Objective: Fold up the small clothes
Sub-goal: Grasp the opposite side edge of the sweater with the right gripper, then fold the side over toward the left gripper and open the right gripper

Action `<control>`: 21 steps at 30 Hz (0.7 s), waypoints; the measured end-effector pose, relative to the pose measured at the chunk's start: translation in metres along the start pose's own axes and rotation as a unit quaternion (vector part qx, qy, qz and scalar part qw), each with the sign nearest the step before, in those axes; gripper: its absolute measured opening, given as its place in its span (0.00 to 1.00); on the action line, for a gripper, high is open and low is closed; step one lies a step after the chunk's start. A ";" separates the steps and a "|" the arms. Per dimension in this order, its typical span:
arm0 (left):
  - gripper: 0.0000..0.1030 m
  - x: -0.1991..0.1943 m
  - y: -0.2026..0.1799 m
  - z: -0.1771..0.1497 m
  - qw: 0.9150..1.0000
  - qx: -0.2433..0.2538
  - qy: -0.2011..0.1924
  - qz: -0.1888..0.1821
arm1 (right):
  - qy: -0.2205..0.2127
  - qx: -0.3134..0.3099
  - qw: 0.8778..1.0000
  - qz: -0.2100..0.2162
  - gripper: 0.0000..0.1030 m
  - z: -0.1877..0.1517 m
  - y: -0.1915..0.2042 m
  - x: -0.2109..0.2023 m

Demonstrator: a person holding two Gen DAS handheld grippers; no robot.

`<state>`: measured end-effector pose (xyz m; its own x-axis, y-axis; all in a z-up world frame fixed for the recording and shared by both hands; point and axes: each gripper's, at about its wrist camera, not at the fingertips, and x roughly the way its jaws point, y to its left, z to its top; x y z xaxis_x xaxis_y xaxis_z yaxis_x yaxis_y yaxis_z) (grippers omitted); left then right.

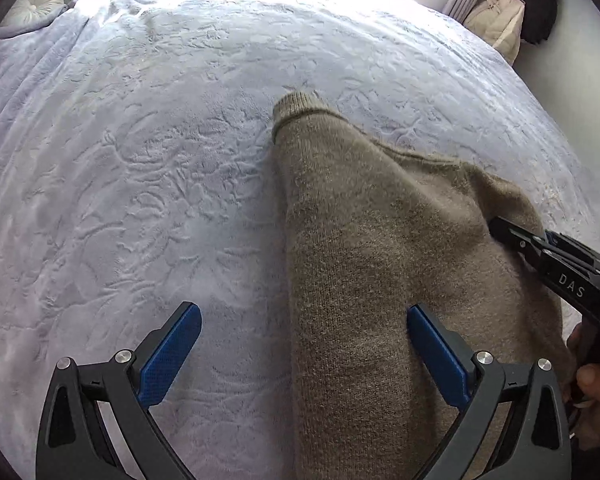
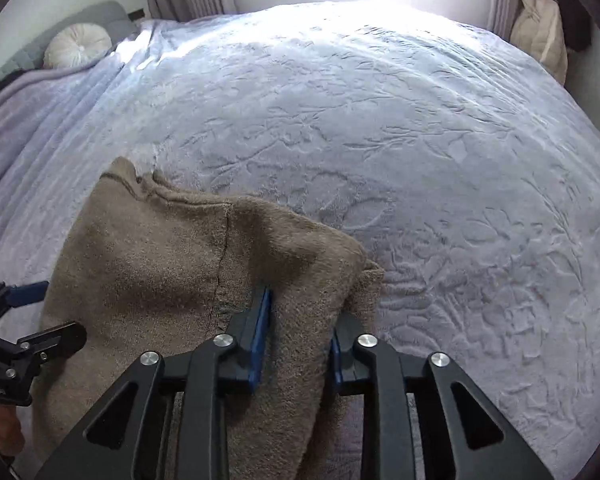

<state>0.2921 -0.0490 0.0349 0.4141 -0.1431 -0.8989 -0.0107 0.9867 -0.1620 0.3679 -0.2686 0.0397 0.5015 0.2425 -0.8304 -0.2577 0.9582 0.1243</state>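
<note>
Taupe knit sweater (image 1: 380, 240) fills the left wrist view's lower right on the bed (image 1: 140, 140); wide lavender bedspread lies bare to its left. Left tongs (image 1: 304, 344) gape wide, straddling its left edge.

Right wrist view: right tongs (image 2: 300, 344) pinch the sweater's right edge at bottom centre.

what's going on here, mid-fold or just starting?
Looks mid-fold. A person with two handheld grippers is working a brown knit sweater laid on a pale blue bedspread. The right gripper is shut on a bunched fold of the sweater near its right edge. The left gripper is open, straddling the sweater's left edge and gripping nothing. A ribbed cuff or collar end points up the bed.
</note>
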 end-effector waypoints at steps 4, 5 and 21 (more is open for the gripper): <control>1.00 -0.014 -0.001 0.024 0.999 0.001 -0.044 0.026 | -0.061 0.015 0.998 -0.008 0.68 0.006 0.002 -0.046; 1.00 -0.010 -0.002 0.031 0.999 0.001 -0.039 0.035 | -0.071 -0.002 0.997 -0.005 0.72 0.006 0.012 -0.054; 1.00 0.011 0.011 0.036 0.998 -0.012 -0.020 0.064 | 0.009 -0.114 0.993 -0.012 0.81 -0.003 0.070 -0.020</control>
<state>0.3299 -0.0375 0.0376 0.4446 -0.0119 -0.8956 -0.0879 0.9945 -0.0568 0.3375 -0.2071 0.0632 0.4949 0.2156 -0.8418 -0.4274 0.9038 -0.0198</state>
